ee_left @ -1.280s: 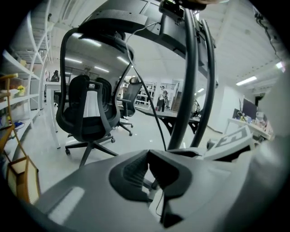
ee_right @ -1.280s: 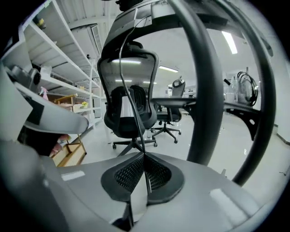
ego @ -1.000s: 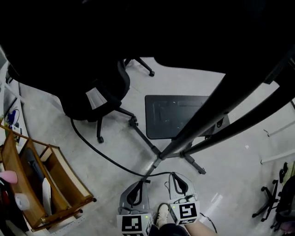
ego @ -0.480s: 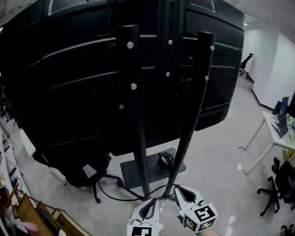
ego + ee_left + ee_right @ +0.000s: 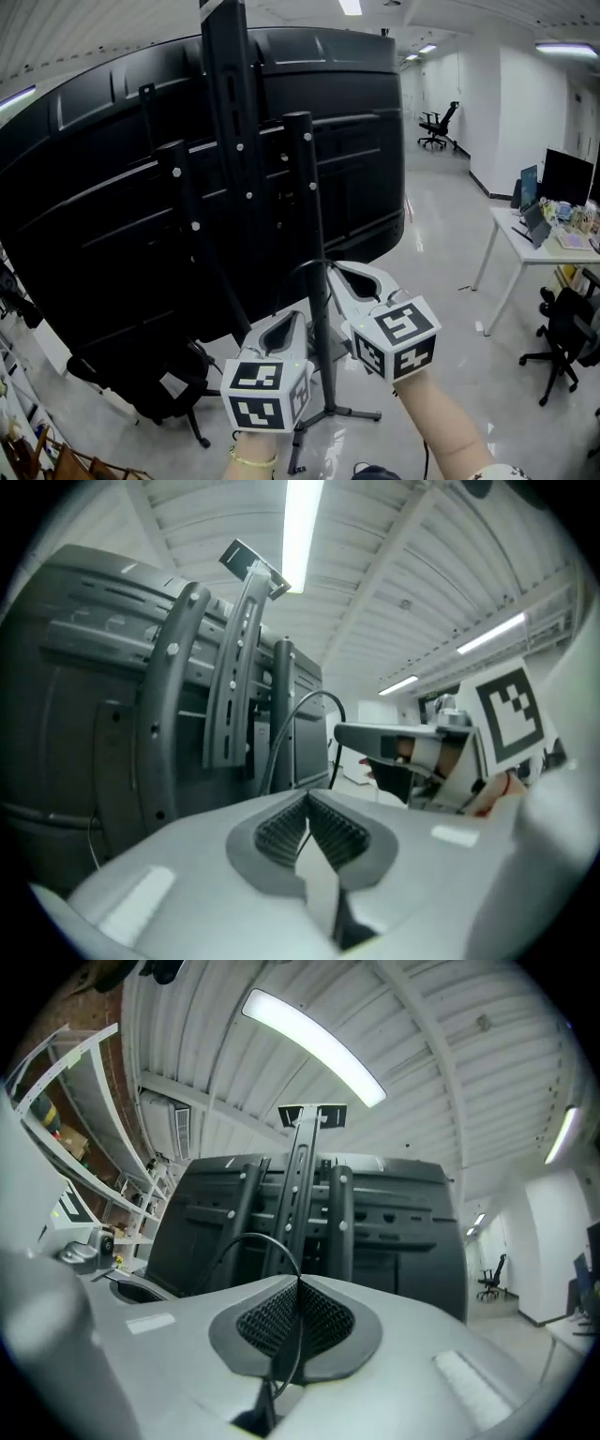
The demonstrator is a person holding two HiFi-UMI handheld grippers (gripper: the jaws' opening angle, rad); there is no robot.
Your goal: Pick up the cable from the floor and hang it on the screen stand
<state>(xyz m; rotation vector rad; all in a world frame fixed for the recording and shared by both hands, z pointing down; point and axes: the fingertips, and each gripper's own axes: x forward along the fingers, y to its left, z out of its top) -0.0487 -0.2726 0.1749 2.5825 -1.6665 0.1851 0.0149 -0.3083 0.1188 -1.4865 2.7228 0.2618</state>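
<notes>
A thin black cable (image 5: 298,270) arcs between my two grippers in front of the screen stand (image 5: 309,216), whose black posts carry the back of a large black screen (image 5: 112,216). My left gripper (image 5: 286,323) is shut on the cable (image 5: 281,742), which rises out of its ribbed pads and curves over to the right gripper (image 5: 349,733). My right gripper (image 5: 333,267) is shut on the cable (image 5: 246,1237) too, a little higher and close to the middle post. In the right gripper view the stand (image 5: 300,1185) lies straight ahead.
A white desk (image 5: 525,246) with a monitor stands at the right, with a black office chair (image 5: 562,328) below it. Another chair (image 5: 436,127) is far down the room. A black chair (image 5: 159,380) sits under the screen at the lower left.
The head view has swung up from the floor to the back of the screen. Both grippers have risen from near the floor to the stand's posts, carrying the cable.
</notes>
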